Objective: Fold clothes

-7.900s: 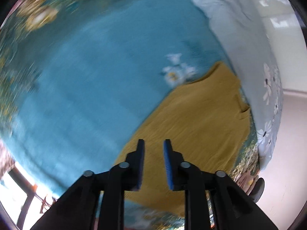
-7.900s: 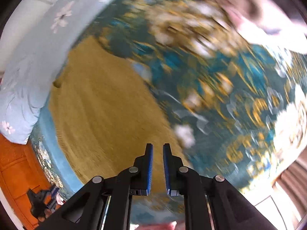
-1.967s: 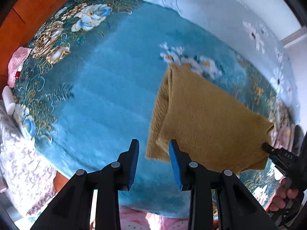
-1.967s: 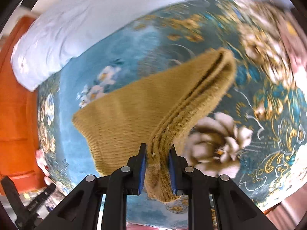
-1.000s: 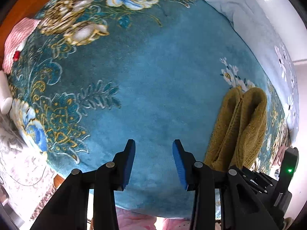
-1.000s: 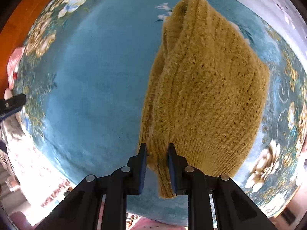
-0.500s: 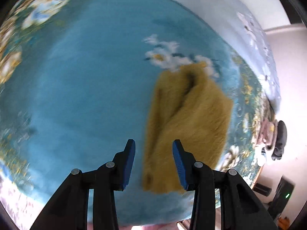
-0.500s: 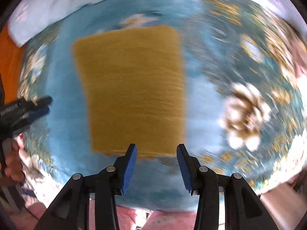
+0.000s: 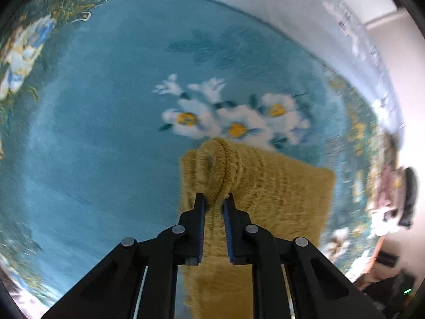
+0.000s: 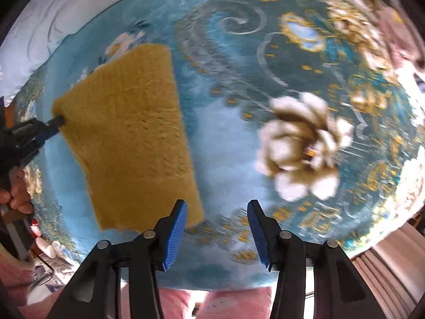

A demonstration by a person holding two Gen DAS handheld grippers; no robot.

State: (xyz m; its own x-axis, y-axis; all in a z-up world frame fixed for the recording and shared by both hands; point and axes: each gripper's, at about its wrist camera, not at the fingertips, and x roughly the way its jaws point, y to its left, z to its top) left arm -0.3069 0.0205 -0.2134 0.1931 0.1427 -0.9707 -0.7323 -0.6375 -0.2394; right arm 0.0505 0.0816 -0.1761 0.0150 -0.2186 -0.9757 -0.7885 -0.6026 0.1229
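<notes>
The mustard knit garment [image 10: 127, 138] lies on the bed's teal floral blanket [image 10: 239, 159] as a compact, thick rectangle of several layers, its long edges fairly straight. In the right wrist view it sits left of centre, its near end just left of the right claw [image 10: 216, 228]. By the look of it the folding is mostly done: no sleeves or loose parts stick out, and what remains seems to be one last fold, or only tidying and setting the bundle aside.

The left claw [image 9: 213, 207] is nearly closed, pinching a rolled, bunched edge of the garment [image 9: 255, 186] between its blue pads at the garment's far-left part. The right claw stands wide open and holds nothing; its left finger [image 10: 175, 234] overlaps the garment's near right corner in the picture, though whether it touches I cannot tell.

The left wrist view shows the grip close up, the thick roll of knit at the pinch and a white daisy print [image 9: 233, 117] just beyond the garment, but cuts off its near end. The right wrist view shows the whole outline, the left claw [image 10: 57, 122] arriving from the left at the far corner with the person's hand [image 10: 17, 196] behind it, a large cream flower [image 10: 302, 148] on the blanket to the right, and pale bedding [image 10: 53, 13] at the far left.
</notes>
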